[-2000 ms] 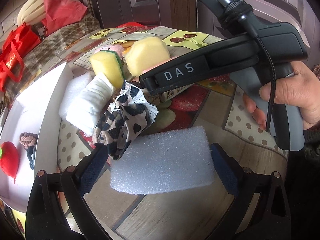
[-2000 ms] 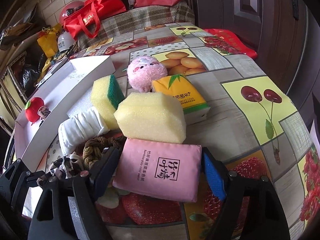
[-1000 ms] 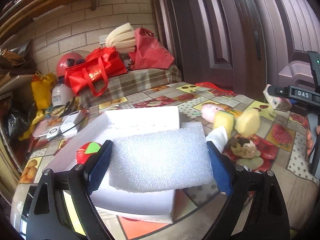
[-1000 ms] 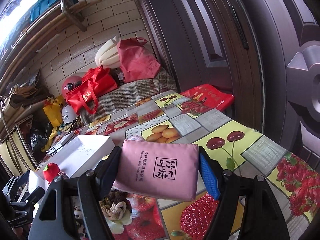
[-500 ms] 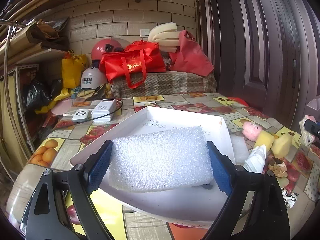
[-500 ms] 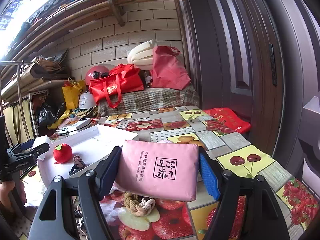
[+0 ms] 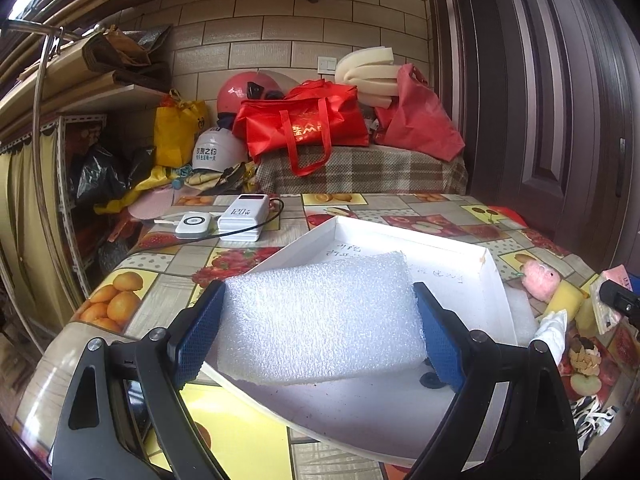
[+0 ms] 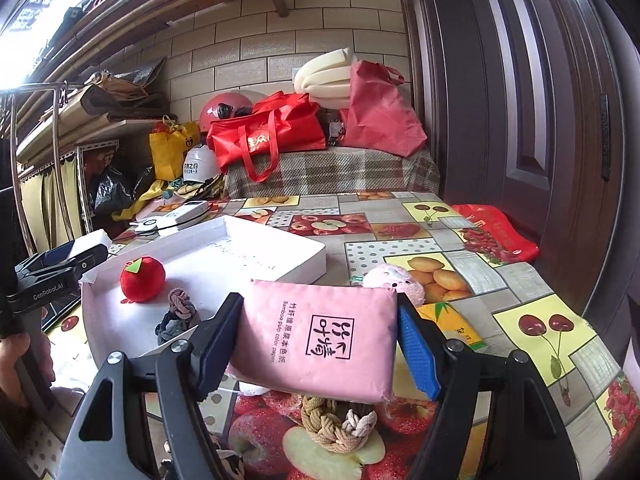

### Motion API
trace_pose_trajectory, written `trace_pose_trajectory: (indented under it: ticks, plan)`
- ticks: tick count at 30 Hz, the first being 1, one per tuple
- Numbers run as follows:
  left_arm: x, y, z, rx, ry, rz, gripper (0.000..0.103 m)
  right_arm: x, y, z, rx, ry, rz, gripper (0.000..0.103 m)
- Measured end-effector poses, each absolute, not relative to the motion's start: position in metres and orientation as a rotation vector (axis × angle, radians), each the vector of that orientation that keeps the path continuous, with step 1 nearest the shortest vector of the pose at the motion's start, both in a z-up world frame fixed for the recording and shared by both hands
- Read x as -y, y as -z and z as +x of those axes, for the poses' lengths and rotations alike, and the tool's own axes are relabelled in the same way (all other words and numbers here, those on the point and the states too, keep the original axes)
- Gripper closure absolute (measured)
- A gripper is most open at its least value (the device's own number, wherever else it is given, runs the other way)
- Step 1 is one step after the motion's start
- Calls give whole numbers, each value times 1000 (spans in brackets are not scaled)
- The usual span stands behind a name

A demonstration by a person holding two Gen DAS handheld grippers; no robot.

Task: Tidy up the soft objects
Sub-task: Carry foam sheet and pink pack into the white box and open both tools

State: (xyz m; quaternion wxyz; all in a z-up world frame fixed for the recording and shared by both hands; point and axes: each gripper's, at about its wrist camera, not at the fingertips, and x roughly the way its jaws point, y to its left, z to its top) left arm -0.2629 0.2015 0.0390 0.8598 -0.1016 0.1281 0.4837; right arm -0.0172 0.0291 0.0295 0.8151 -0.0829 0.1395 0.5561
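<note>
My left gripper is shut on a white foam block, held over the near part of the white tray. In the right wrist view my right gripper is shut on a pink tissue pack, hanging above the table just right of the white tray. Inside that tray lie a red plush apple and a knotted hair tie. A braided tie lies under the pack. A pink plush toy and a yellow tissue pack sit behind it. The left gripper shows at the left edge.
Two white power banks with a cable lie on the fruit-print tablecloth beyond the tray. Red bags, helmets and foam rolls are piled against the brick wall. A dark door stands on the right. A yellow sponge lies right of the tray.
Both grippers have swung left across the table and rolled level, each keeping its load. The foam block now hangs over the tray. The pink pack has come closer to the tray.
</note>
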Motion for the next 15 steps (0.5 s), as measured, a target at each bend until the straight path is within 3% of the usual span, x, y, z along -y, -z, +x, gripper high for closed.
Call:
trace_pose_trajectory:
  ticks: [15]
  plan:
    - [-225, -39, -262, -261, -1089, -214, 12, -93, -28, -37, -224, -1222, -231, 29]
